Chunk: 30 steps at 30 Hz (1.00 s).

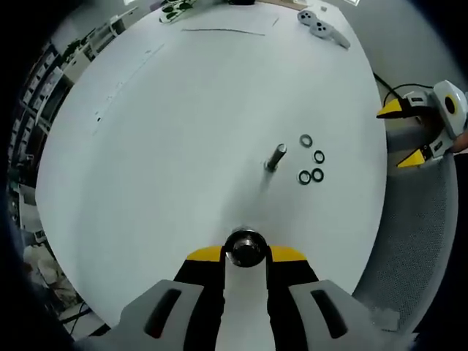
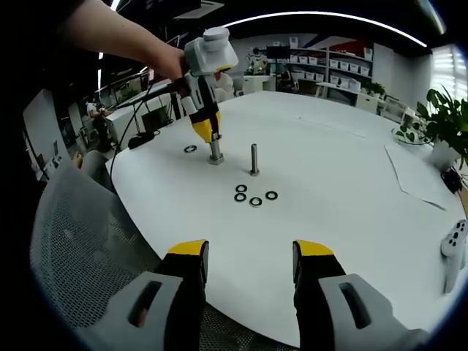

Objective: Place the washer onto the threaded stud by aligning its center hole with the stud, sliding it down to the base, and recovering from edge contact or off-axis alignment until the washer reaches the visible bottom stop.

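My left gripper (image 1: 245,254) is shut on a dark ring-shaped washer (image 1: 245,248), held flat over a short threaded stud (image 2: 216,155) that stands on the white table (image 1: 183,146). In the right gripper view the left gripper (image 2: 208,135) points straight down onto that stud, hiding its top. A second stud (image 1: 276,157) (image 2: 254,159) stands bare nearby. Several loose washers (image 1: 312,162) (image 2: 255,196) lie beside it, and one more washer (image 2: 190,149) lies left of the held stud. My right gripper (image 2: 248,267) is open and holds nothing, off the table edge (image 1: 409,131).
A mesh chair (image 2: 73,234) (image 1: 417,241) sits under the right gripper at the table edge. White controllers (image 1: 322,25) (image 2: 455,252) and a paper sheet (image 2: 417,175) lie on the far side. A potted plant (image 2: 446,124) stands at the rim. A person's arm (image 2: 124,36) holds the left gripper.
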Tool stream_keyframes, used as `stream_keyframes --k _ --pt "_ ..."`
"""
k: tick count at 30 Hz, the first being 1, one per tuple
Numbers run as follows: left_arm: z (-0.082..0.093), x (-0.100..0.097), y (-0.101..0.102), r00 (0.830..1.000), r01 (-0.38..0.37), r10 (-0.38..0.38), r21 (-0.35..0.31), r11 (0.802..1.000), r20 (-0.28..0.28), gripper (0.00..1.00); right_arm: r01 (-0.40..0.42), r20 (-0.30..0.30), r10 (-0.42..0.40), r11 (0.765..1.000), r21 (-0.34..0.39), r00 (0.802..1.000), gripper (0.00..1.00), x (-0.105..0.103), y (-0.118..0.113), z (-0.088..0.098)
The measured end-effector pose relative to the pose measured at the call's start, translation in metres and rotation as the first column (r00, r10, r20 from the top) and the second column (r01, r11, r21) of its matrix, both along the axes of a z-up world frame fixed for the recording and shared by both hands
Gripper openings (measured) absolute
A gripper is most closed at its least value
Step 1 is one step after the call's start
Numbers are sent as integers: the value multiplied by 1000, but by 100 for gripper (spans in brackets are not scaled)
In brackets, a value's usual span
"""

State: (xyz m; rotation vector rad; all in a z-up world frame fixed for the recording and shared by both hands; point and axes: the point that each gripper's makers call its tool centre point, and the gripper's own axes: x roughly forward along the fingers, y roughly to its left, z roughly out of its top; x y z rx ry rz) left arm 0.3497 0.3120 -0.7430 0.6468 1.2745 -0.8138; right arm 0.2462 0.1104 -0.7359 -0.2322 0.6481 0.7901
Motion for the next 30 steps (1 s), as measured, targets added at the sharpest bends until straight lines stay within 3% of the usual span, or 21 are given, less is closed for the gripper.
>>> stream_keyframes --k 30 --pt "-37 0 -2 999 32 -29 71 997 -44 19 -9 1 9 1000 -5 1000 49 -1 1 -1"
